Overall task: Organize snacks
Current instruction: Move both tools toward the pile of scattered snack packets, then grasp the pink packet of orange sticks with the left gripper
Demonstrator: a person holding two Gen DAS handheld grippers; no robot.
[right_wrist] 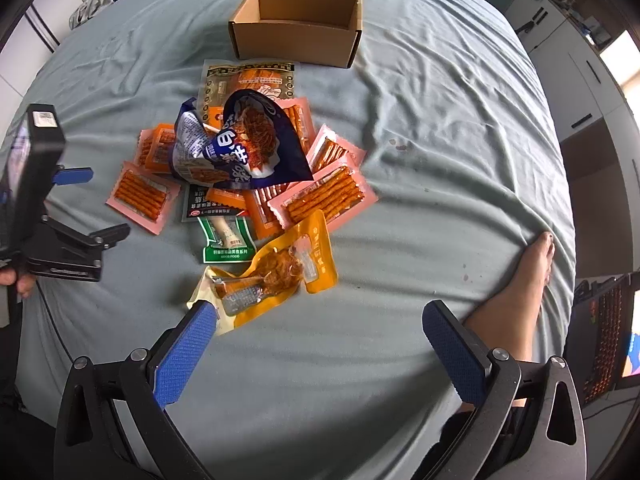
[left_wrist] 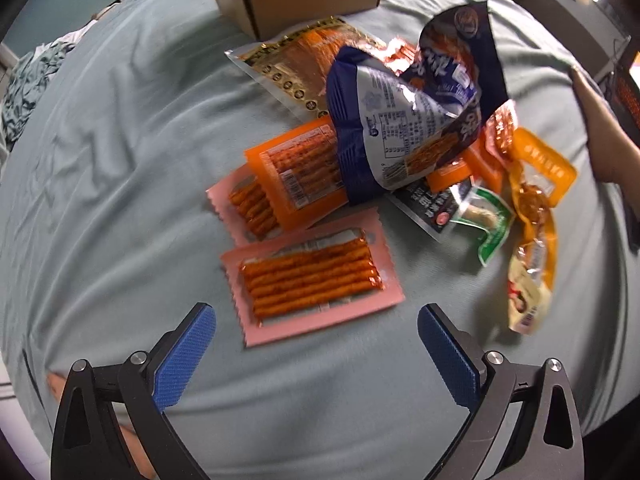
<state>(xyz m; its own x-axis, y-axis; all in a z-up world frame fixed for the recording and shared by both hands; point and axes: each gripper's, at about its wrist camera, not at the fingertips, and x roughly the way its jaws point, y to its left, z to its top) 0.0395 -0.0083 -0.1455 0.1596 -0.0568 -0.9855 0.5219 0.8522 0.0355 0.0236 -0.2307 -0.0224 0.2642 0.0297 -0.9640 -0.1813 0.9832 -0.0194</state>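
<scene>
Both tongs hang spread and empty: left tongs (left_wrist: 316, 340) just before a pink snack packet (left_wrist: 312, 276), right tongs (right_wrist: 320, 338) near a yellow packet (right_wrist: 280, 268). Beyond lie the snack heap (right_wrist: 248, 152), then the cardboard box (right_wrist: 298, 26) on the bed (right_wrist: 440, 160). Sorting seems barely begun; next, close on the nearest packet.

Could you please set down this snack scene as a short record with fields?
surface: grey-blue bed sheet
container: open brown cardboard box, no snacks visible inside, beyond the pile
pile top: crumpled dark blue foil snack bag
nearest left gripper: pink packet of orange spicy sticks, lying flat
nearest right gripper: yellow vacuum pouch of meat
other item: green-edged pouch
left gripper: open, holds nothing
right gripper: open, holds nothing
</scene>
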